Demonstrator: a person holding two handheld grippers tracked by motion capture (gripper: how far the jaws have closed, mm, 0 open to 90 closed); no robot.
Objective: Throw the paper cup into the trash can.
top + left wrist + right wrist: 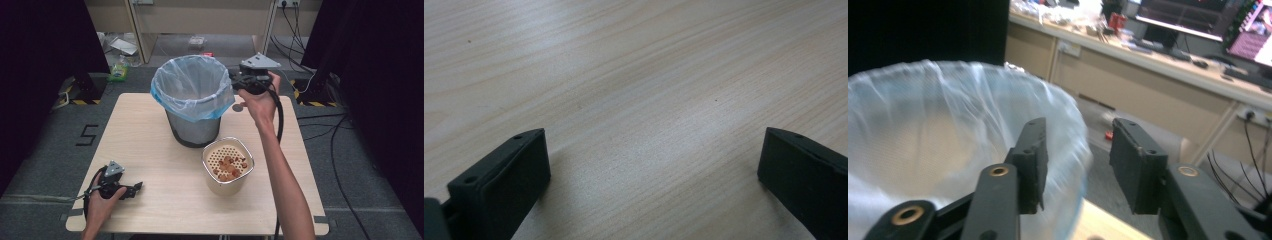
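Right tongs [235,80] reach out at the bin's [192,95] far right rim, jaws partly apart, empty. Left tongs [136,188] rest wide on the near-left tabletop [150,145]. Strainer [228,165] sits near the bin.

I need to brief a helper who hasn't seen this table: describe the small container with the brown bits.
On the wooden table, find the tall bin lined with a pale blue bag. Just in front of it, to the right, stands the beige cup: short, with a perforated insert holding brown pieces.

Black two-jaw left gripper [134,188] and right gripper [233,78], grey three-cornered top plates, brass-ringed screw holes, black cables; bare forearms, no sleeves.
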